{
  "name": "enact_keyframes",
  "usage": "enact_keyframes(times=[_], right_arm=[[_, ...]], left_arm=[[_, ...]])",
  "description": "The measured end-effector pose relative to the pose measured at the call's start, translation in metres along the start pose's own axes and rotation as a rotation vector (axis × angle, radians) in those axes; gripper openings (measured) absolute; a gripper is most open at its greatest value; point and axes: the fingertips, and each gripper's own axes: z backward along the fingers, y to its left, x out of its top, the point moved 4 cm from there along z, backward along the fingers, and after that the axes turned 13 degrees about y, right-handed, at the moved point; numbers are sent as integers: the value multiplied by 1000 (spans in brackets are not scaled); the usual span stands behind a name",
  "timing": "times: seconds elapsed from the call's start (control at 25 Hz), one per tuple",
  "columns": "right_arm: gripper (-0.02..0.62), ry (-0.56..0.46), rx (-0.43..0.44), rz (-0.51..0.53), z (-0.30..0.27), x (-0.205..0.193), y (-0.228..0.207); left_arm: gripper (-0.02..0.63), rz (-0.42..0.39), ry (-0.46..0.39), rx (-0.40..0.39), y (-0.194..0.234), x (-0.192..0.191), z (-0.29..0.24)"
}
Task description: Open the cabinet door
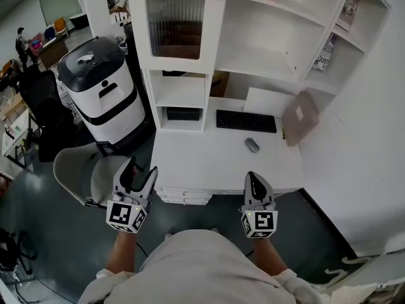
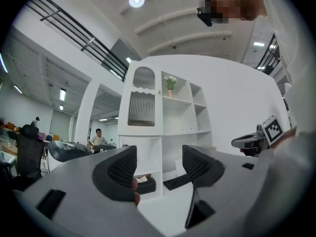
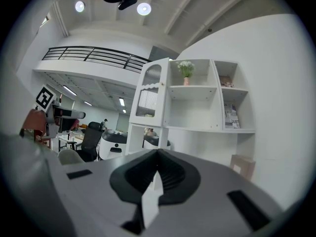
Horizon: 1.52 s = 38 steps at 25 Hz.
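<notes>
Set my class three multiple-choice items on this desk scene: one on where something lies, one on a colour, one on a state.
1. Where does the mouse lie?
A. on the desk, near the keyboard
B. on a shelf
C. on the floor

2. What colour is the keyboard?
A. white
B. black
C. red

3. Which gripper has its jaws apart?
A. the left gripper
B. the right gripper
C. neither

Answers:
1 A: the mouse sits on the white desktop just in front of the keyboard.
2 B: its keys show dark against the desk.
3 A: the left gripper view shows a clear gap, while the right gripper's jaws meet.
</notes>
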Motion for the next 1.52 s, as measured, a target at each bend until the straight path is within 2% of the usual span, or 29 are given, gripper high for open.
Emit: enact_keyframes(times=[0.16,0.4,0.96,1.52], right_arm=[[3,2,-5,1,1,-1,-2],[3,1,-19,-4,5,-2,-6],[3,15,-85,-26,25,-14,-26],[3,28,-123,-41,35,-22,-40]], left_arm=[[287,-15,-9,-6,-2,5,-6],[284,-60,-48,-27,-4,33,-23],[281,-173,-179,-81,-20,120,-76],[281,-268,-232,-99,-24,171,-117]])
